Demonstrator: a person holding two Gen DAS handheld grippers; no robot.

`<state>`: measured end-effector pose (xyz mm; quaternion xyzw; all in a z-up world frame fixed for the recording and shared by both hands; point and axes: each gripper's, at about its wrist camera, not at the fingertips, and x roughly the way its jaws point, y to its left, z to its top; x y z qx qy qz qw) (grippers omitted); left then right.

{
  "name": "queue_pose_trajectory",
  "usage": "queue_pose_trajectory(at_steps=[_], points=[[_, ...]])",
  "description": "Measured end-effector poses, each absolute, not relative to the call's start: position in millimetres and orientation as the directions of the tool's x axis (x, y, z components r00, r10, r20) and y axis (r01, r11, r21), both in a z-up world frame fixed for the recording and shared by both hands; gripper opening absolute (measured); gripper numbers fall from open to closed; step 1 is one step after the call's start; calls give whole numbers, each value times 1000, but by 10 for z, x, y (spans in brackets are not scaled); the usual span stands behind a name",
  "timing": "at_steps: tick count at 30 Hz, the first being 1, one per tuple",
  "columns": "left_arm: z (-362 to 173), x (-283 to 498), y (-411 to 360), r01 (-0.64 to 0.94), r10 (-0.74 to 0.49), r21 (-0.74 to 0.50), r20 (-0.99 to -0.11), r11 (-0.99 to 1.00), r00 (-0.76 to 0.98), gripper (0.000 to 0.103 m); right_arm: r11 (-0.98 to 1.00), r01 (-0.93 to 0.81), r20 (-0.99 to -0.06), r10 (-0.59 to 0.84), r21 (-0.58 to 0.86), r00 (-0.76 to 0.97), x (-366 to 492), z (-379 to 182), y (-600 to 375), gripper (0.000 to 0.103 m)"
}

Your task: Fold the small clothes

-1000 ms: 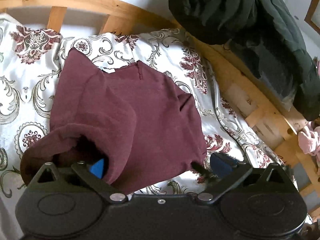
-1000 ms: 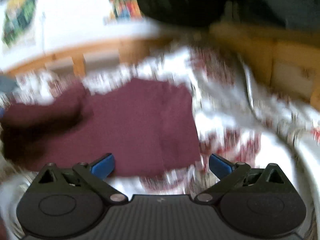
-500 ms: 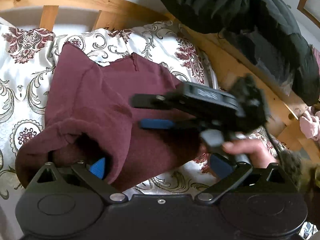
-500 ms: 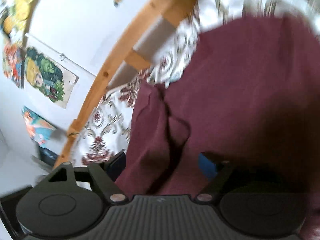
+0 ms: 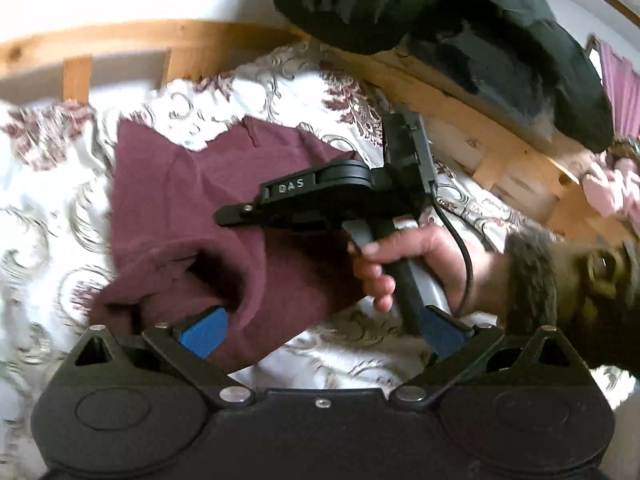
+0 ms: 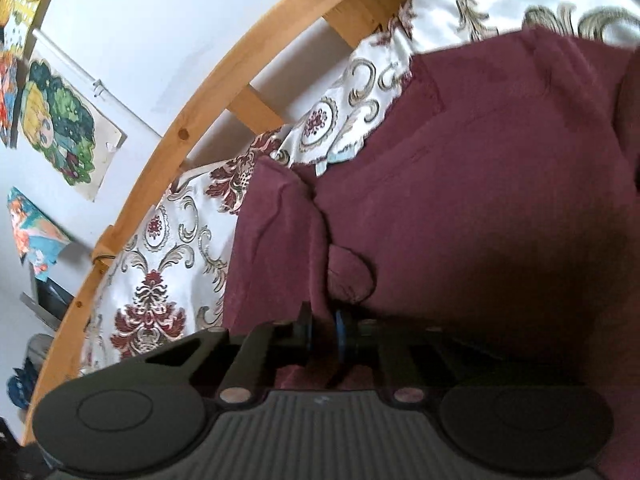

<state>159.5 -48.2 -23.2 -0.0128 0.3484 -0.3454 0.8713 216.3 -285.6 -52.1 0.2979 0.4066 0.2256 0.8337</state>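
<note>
maroon garment (image 5: pixel 200 208), partly folded, on bedspread

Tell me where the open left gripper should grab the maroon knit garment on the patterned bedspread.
Grip the maroon knit garment at its raised, rolled near-left edge, coming in low from the near side. That fold stands off the patterned bedspread, so the open left gripper fingers can straddle it.

A second ago my right gripper (image 6: pixel 322 330) was wide open, facing the maroon garment (image 6: pixel 480 184) from the near side. Since then I've swung it in from 3 o'clock, turned it sideways over the cloth, and closed its fingers on a fold near the middle.
</note>
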Motion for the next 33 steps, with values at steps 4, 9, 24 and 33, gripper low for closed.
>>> queue_pose_trajectory(at_steps=[4,9,24,33], points=[[-188,1326,-252,549,-550,-183,-544,815,634,102,756,-168,-550,591,632,590,2142,-418,-2841,12],[-417,1327,-77,448,-451,-147,-542,882,709,102,766,-157,-562,579,624,592,2128,-409,-2827,13],[-853,1648,-138,469,-462,-136,-540,873,703,94,733,-103,-562,595,672,575,2157,-523,-2806,60],[-857,1594,-178,453,-431,-83,-495,888,755,59,776,-141,-566,559,615,606,2201,-444,-2717,18]])
